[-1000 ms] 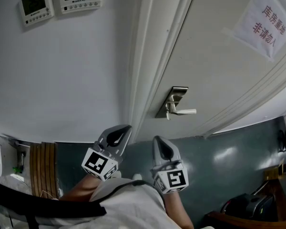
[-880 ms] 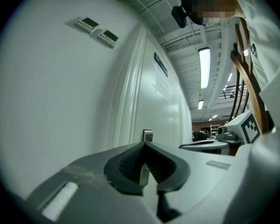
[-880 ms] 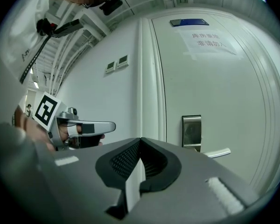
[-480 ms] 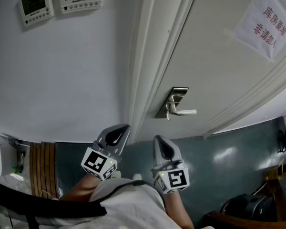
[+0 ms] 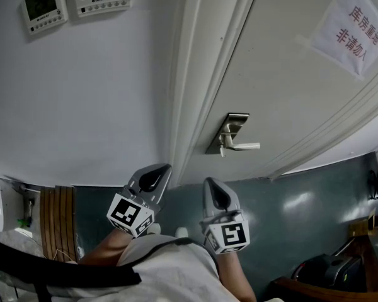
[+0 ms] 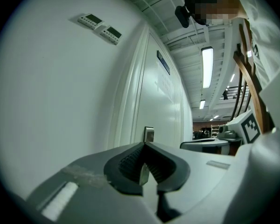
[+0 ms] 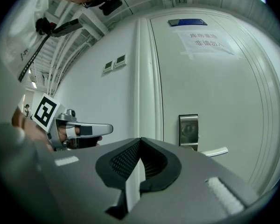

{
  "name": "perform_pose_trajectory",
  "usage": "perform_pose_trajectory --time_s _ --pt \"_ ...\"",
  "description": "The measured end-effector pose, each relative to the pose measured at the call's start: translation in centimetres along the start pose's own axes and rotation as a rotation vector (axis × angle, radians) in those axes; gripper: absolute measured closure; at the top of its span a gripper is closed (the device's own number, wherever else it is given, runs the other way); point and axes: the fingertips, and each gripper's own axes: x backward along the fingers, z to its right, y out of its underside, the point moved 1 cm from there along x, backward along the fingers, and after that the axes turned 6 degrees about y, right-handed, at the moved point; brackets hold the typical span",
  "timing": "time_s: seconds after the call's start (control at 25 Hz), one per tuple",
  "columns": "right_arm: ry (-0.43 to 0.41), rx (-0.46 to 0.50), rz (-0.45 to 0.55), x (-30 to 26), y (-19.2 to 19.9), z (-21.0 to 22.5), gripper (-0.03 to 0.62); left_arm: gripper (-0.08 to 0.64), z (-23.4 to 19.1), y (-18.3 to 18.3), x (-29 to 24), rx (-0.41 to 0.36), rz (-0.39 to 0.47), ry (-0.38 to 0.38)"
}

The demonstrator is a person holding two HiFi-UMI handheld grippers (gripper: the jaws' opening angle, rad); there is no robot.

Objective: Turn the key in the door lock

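Note:
The pale door [image 5: 290,93] carries a metal lock plate [image 5: 229,131] with a lever handle [image 5: 242,147] under it. I can make out no key in any view. My left gripper [image 5: 166,167] and right gripper [image 5: 209,182] are held side by side near my body, below the lock and well short of the door. Both point toward the door with jaws together and nothing between them. The left gripper view shows its tips [image 6: 144,143] just under the lock plate [image 6: 149,134]. Over the right gripper [image 7: 140,139] I see the lock plate [image 7: 188,129] and handle [image 7: 214,151].
The door frame [image 5: 192,93] runs left of the lock. Two wall control panels [image 5: 47,6] hang on the wall at the upper left. A paper notice [image 5: 353,27] is taped to the door. Wooden slats [image 5: 57,222] lie at the lower left, dark furniture [image 5: 340,275] at the lower right.

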Motion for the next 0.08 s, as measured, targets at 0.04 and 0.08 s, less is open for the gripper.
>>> perform_pose_trajectory --time_s 0.04,0.08 --pt "0.000 0.000 0.000 -0.04 0.06 0.12 0.584 0.557 -0.02 0.06 -0.06 -0.001 -0.001 -0.001" --pt "0.000 0.001 -0.001 -0.07 0.13 0.24 0.584 0.557 -0.05 0.12 -0.11 -0.001 -0.003 -0.003"
